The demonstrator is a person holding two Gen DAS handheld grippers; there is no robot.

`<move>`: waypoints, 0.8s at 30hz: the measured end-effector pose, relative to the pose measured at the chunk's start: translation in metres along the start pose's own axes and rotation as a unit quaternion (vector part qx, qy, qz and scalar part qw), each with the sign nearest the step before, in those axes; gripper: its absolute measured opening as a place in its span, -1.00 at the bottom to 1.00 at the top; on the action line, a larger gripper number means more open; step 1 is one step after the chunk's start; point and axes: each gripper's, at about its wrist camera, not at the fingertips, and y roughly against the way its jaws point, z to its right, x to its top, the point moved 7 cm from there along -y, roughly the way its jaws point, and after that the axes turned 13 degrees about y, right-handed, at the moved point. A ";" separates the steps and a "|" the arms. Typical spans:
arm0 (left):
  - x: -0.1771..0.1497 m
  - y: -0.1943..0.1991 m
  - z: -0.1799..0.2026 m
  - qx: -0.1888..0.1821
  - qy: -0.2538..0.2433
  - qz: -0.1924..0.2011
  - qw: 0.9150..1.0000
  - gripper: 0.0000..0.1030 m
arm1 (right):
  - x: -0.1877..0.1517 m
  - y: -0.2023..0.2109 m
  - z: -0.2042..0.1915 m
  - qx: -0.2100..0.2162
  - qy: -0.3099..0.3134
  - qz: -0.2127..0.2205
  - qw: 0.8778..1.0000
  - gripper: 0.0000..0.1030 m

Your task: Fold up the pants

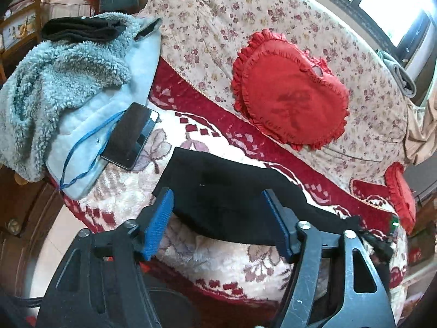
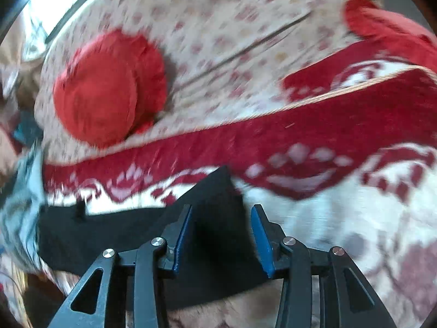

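Black pants (image 1: 226, 194) lie as a long strip across the red-and-white blanket (image 1: 218, 268) on the sofa seat. My left gripper (image 1: 218, 213) is open, its blue pads (image 1: 159, 218) standing on either side of the pants' near edge, apart from the cloth. In the blurred right wrist view the pants (image 2: 213, 218) run from the left to a raised corner in the middle. My right gripper (image 2: 222, 235) is open with that end of the pants between its blue pads (image 2: 183, 235); I cannot tell if they touch.
A black phone (image 1: 131, 135) lies on a pale blue fleece jacket (image 1: 68, 90) at the left. A red heart cushion (image 1: 289, 90) leans on the floral backrest (image 1: 218, 27); it also shows in the right wrist view (image 2: 103, 87). Another red cushion (image 1: 401, 194) sits at the right.
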 end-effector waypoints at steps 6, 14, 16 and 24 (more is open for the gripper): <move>0.007 -0.017 -0.005 -0.009 -0.001 -0.019 1.000 0.39 | 0.005 0.018 0.007 -0.009 -0.021 0.053 0.998 -0.91; -0.008 -0.093 -0.049 0.015 0.027 -0.091 0.995 0.39 | 0.005 0.012 0.000 -0.050 -0.028 0.041 0.997 -0.84; -0.010 -0.098 -0.060 0.018 0.033 -0.099 0.994 0.39 | 0.006 0.020 -0.024 -0.026 -0.015 0.059 0.998 -0.38; 0.007 -0.063 -0.064 -0.003 0.012 -0.088 0.996 0.39 | 0.024 0.029 -0.154 0.132 0.039 0.065 0.988 -0.28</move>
